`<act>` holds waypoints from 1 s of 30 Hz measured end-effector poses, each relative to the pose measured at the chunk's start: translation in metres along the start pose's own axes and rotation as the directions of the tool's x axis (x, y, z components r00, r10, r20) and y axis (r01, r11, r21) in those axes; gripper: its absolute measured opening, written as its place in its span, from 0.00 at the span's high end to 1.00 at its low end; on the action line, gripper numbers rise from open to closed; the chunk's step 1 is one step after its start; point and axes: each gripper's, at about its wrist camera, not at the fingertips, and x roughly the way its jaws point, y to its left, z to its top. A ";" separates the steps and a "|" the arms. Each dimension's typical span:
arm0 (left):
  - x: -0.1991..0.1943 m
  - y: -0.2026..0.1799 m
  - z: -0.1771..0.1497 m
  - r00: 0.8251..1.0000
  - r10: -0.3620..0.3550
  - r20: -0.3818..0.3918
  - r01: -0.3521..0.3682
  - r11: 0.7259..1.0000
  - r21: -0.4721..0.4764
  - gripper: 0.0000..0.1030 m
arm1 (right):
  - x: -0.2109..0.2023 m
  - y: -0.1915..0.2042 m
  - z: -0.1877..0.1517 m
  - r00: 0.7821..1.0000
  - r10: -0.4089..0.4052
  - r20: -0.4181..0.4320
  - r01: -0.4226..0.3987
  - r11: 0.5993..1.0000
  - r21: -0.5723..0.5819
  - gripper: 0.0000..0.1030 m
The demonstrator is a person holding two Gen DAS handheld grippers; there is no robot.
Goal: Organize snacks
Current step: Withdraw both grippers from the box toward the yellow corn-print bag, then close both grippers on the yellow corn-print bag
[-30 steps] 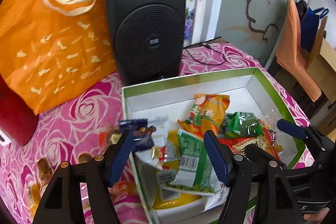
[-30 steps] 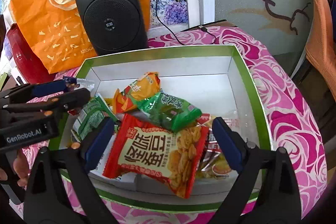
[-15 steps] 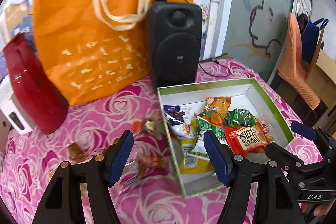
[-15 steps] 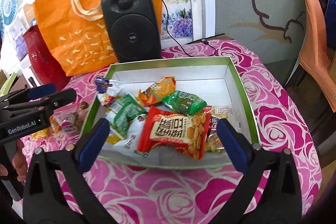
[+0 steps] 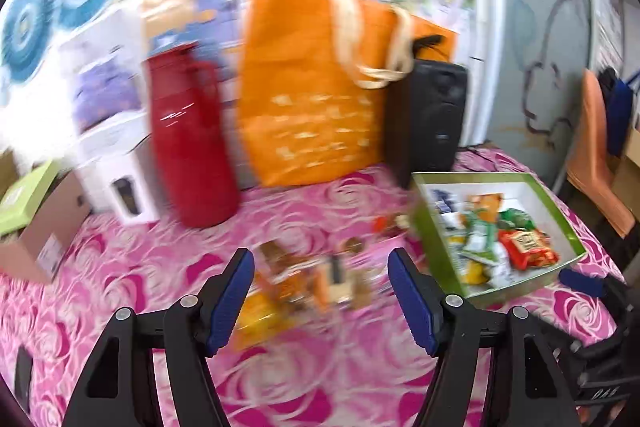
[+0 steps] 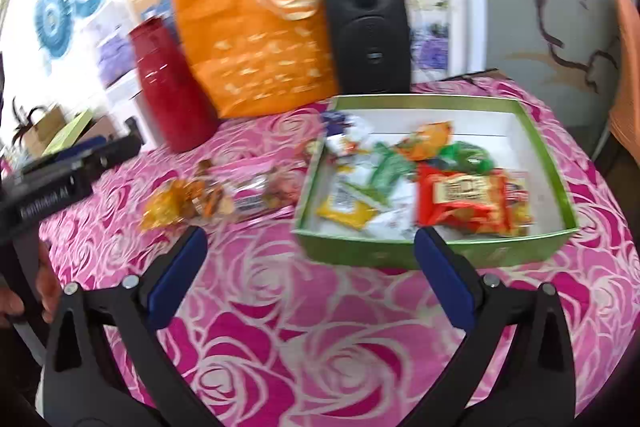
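Right gripper (image 6: 310,275): jaws spread wide, nothing between the pads, only bare tablecloth (image 6: 320,347) beneath. It hangs over the cloth short of the box (image 6: 432,255), whose near wall lies just beyond the fingertips.

Left gripper (image 5: 320,299): jaws parted, nothing held. It points at the loose snacks (image 5: 304,287) on the cloth; the pads do not touch them. The picture is blurred here and individual wrappers cannot be told apart.

Loose snacks, seen from the right wrist (image 6: 216,199): a short row of wrapped pieces lying on the cloth just left of the box, outside it. A hand (image 6: 24,291) grips the left tool at the left edge of that view.

Box: green-walled, white inside, open. Contents heaped toward its near and left parts: a red pack (image 6: 472,203) at near right, a yellow pack (image 6: 346,207) at near left, green packs (image 6: 466,155) and an orange pack (image 6: 430,137) behind them.

Beyond, at the back of the table: red flask (image 6: 170,87) left, orange bag (image 6: 264,39) middle, black speaker (image 6: 368,35) right, directly behind the box.
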 end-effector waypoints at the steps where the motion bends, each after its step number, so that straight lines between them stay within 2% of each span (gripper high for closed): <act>1: -0.003 0.016 -0.005 1.000 0.007 -0.007 -0.007 1.000 -0.019 0.31 | 0.007 0.013 -0.006 1.000 0.027 -0.016 -0.027 0.999 -0.023 0.01; 6: -0.005 0.075 -0.030 0.995 0.093 -0.036 -0.095 0.993 -0.075 0.31 | 0.051 0.067 -0.024 0.982 0.138 -0.128 -0.150 0.985 -0.090 0.01; 10: -0.002 0.118 -0.047 0.994 0.087 -0.072 -0.098 0.981 -0.167 0.31 | 0.090 0.105 -0.020 0.960 0.166 -0.226 -0.197 0.972 -0.126 0.01; 13: -0.001 0.140 -0.056 0.991 0.105 -0.086 -0.121 0.971 -0.206 0.31 | 0.113 0.130 -0.014 0.954 0.173 -0.246 -0.211 0.968 -0.135 0.01; 18: 0.007 0.153 -0.060 0.988 0.113 -0.101 -0.131 0.973 -0.192 0.31 | 0.141 0.156 -0.002 0.954 0.180 -0.241 -0.219 0.965 -0.145 0.01; 22: 0.019 0.153 -0.056 0.991 0.075 -0.113 -0.095 0.978 -0.187 0.31 | 0.160 0.178 0.005 0.957 0.171 -0.235 -0.215 0.961 -0.176 0.01; 23: 0.022 0.152 -0.055 0.991 0.064 -0.116 -0.084 0.979 -0.184 0.31 | 0.164 0.183 0.005 0.957 0.159 -0.240 -0.208 0.959 -0.191 0.04; 25: 0.028 0.147 -0.054 0.992 0.020 -0.127 -0.042 0.984 -0.173 0.31 | 0.175 0.188 -0.002 0.952 0.134 -0.277 -0.200 0.953 -0.226 0.38; 26: 0.032 0.144 -0.054 0.991 -0.010 -0.135 -0.013 0.986 -0.166 0.31 | 0.178 0.188 -0.005 0.948 0.123 -0.294 -0.196 0.953 -0.232 0.51; 28: 0.042 0.130 -0.058 0.982 -0.084 -0.169 0.062 0.989 -0.133 0.31 | 0.178 0.181 -0.016 0.937 0.130 -0.325 -0.209 0.952 -0.222 0.52; 30: 0.053 0.115 -0.061 0.971 -0.130 -0.200 0.113 0.989 -0.095 0.31 | 0.172 0.173 -0.027 0.931 0.145 -0.336 -0.229 0.947 -0.224 0.52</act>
